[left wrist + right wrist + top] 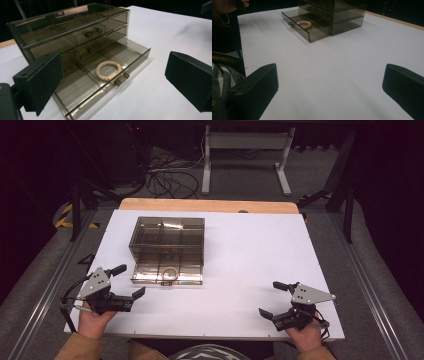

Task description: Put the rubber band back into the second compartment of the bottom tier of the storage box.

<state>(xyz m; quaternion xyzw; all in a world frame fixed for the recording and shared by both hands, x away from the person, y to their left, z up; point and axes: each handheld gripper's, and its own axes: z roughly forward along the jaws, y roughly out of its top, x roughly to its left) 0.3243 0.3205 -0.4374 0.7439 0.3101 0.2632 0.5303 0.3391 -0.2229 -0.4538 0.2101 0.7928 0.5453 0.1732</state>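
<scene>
A smoky clear drawer box [167,237] [70,30] [337,11] stands on the white table top, left of centre. Its bottom drawer [167,274] [100,82] [305,27] is pulled out toward me. A cream braided ring [169,272] [109,70] [304,24] lies in the drawer's middle compartment, just behind the handle. My left gripper [128,281] [112,82] is open, near the table's front left, its jaws wide apart and empty, short of the drawer. My right gripper [272,299] [329,92] is open and empty at the front right, far from the box.
The white board [260,250] lies on a wooden table whose edge shows at the back. Beyond it are a white desk frame [245,155] and cables on the floor. A striped garment and a tan sleeve [222,72] show at the right gripper view's left edge.
</scene>
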